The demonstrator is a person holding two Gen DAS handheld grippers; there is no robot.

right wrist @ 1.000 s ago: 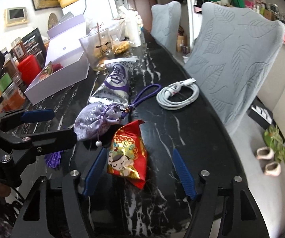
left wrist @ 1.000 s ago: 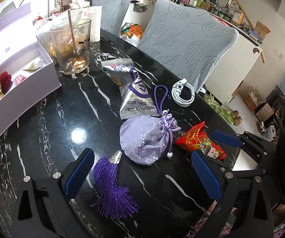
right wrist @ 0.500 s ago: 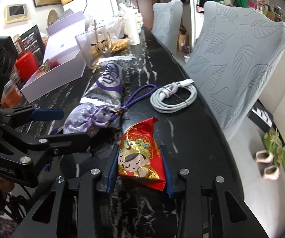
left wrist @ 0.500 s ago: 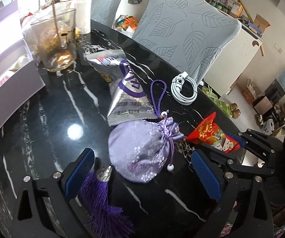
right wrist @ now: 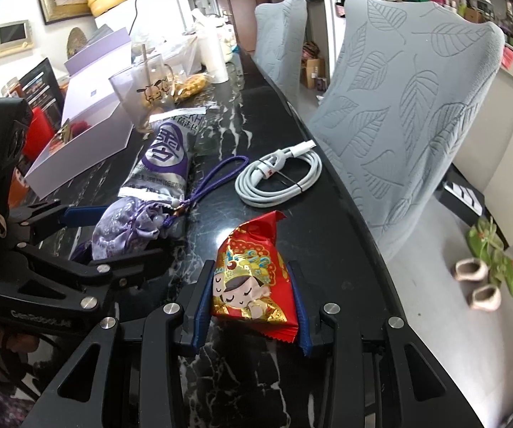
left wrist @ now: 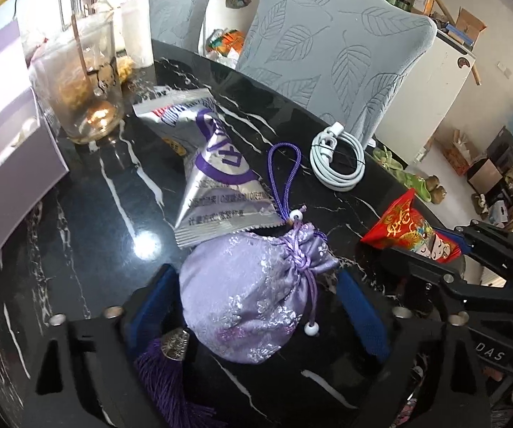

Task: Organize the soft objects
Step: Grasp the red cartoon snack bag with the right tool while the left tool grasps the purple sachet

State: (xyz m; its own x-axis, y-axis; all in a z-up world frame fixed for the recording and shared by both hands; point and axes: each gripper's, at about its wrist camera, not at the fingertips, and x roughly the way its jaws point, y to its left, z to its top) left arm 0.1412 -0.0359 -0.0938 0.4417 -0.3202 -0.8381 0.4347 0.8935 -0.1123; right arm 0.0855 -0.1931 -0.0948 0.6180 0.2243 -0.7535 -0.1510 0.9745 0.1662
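Meanwhile, on a black marble bench [left wrist: 88,221], the left gripper [left wrist: 256,306] straddles a lilac brocade pouch [left wrist: 252,296], its jaws having just been closing with the pouch between them. The pouch's bulk hides both blue pads where they meet the cloth, so whether they press it cannot be told. A purple tassel [left wrist: 167,385] trails off the lower edge of the left wrist view, partly cut off. Just beside it, the right gripper [right wrist: 252,303] is clamped on a red snack packet [right wrist: 252,278] printed with a cartoon figure, a blue pad against each side; whether the packet's lower edge touches the bench cannot be made out. A silver-and-purple sachet [left wrist: 213,167] lies with one corner touching the pouch's neck. A coiled white cable [right wrist: 277,178] lies near the bench edge. Farther back, a glass mug [left wrist: 81,82] is blurred, its contents hard to make out, and a pale lavender box [right wrist: 81,139] is cut off.
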